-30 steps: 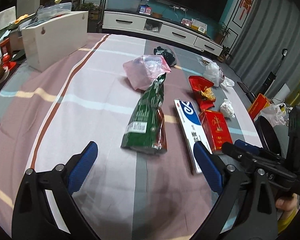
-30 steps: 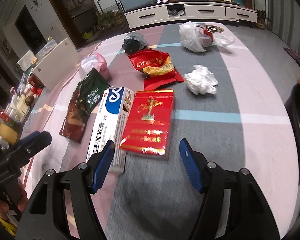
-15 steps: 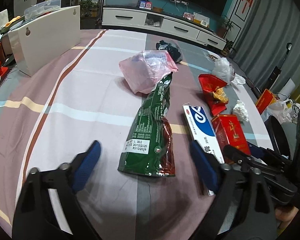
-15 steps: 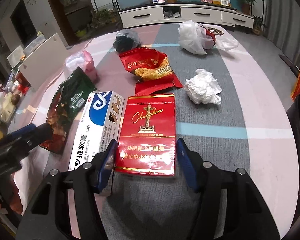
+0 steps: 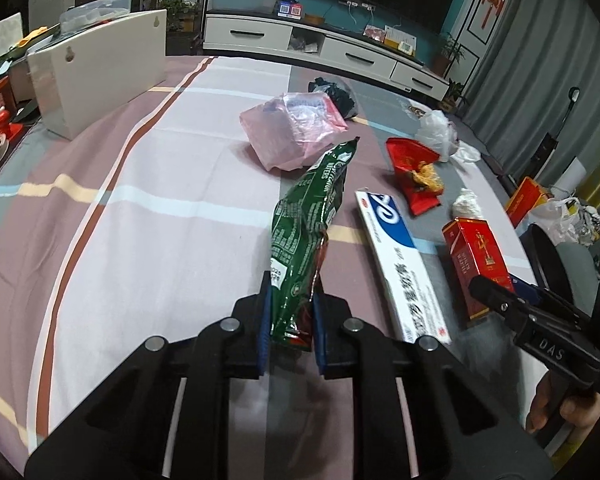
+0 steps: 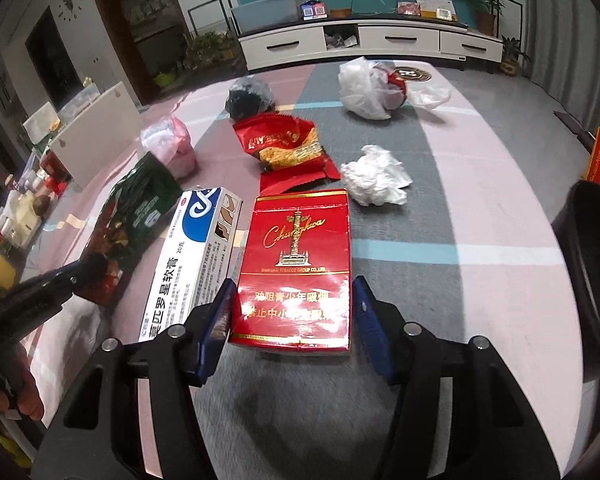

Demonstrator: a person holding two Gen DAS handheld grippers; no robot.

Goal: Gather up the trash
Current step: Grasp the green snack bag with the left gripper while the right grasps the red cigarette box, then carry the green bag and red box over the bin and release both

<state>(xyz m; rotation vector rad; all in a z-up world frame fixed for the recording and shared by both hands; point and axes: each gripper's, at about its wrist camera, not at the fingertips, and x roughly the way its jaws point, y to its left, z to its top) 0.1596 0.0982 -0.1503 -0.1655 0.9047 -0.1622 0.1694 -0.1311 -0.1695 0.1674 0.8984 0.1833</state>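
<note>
Barely begun, I'd say: the left gripper (image 5: 290, 320) has just clamped onto the near end of the green snack bag (image 5: 308, 236), which still lies on the table (image 5: 140, 208). The right gripper (image 6: 294, 320) straddles the red cigarette pack (image 6: 298, 264), jaws apart and not yet pressing. The ointment box (image 6: 192, 256), red wrapper (image 6: 288, 148), crumpled tissue (image 6: 376, 176) and plastic bags all wait uncollected.

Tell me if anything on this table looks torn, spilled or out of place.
The red snack wrapper is torn open, with yellowish contents showing at the tear. A crumpled tissue lies beside it. The green packet is squeezed narrow in the left tool.
</note>
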